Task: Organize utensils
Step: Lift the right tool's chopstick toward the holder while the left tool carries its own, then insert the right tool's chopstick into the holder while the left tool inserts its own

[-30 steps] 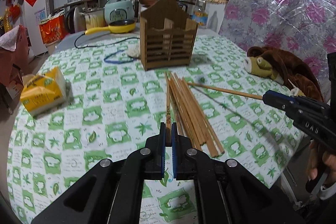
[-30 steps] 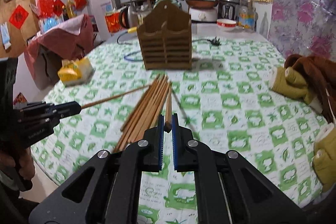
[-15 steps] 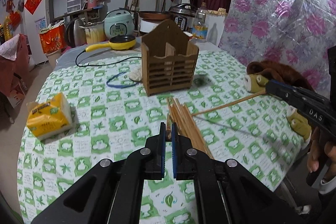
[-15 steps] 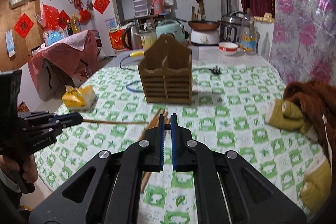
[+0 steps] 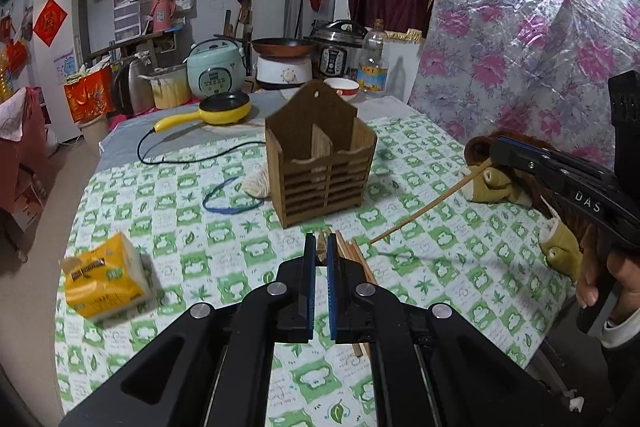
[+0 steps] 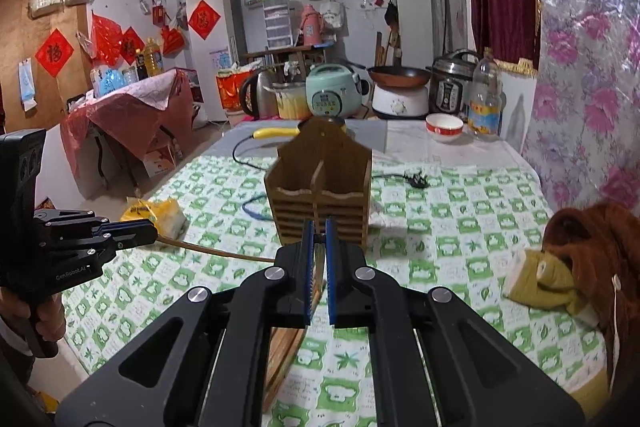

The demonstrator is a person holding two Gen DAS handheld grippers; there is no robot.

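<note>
Checkered tablecloth, wooden holder ahead, tissue pack aside, both hand-held grippers each pinching a chopstick

Lived-in home kitchen/dining rm: rice cooker, pressure cooker & frying pan crowd the far end of the tabletop; red paper decorations at upper left, bags hung on the wall.
</note>
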